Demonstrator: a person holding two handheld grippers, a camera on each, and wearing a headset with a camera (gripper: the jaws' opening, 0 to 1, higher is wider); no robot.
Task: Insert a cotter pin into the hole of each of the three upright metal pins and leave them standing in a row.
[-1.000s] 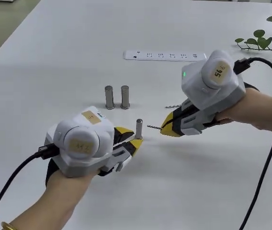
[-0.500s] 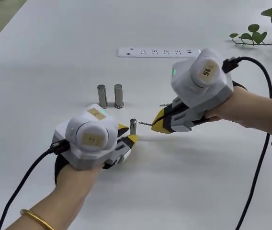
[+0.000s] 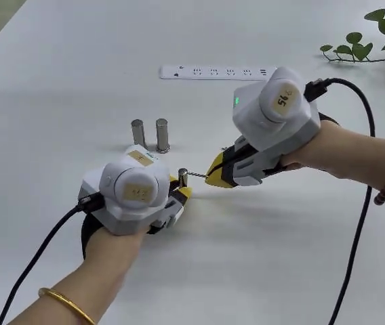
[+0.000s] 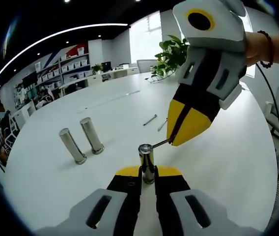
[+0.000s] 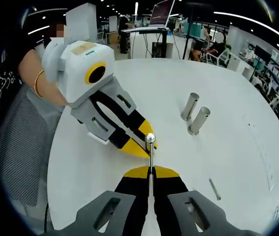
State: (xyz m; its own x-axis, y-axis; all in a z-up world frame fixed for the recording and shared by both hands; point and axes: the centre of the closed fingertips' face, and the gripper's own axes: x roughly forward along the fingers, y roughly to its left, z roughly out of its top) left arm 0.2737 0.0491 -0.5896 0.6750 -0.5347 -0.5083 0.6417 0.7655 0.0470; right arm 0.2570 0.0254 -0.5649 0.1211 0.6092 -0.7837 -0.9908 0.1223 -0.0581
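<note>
A short metal pin [image 3: 182,177] stands upright on the white table, and my left gripper [image 3: 181,192] is shut on its lower part. In the left gripper view the pin [image 4: 147,158] rises between the yellow jaw tips. My right gripper [image 3: 213,177] is shut on a thin cotter pin [image 3: 196,175], held level with its tip at the top of the held pin. The right gripper view looks along the cotter pin [image 5: 151,158] to the pin's head [image 5: 150,138]. Two more metal pins [image 3: 138,133] [image 3: 162,134] stand side by side behind the left gripper.
A white power strip [image 3: 216,71] lies at the far side of the table. Plant leaves [image 3: 372,37] reach in at the top right. Loose cotter pins [image 4: 150,119] lie on the table beyond the held pin. Black cables [image 3: 362,203] trail from both grippers.
My right gripper has moved left with the cotter pin, closing the gap until its tip meets the top of the held pin. The left gripper keeps its hold.
</note>
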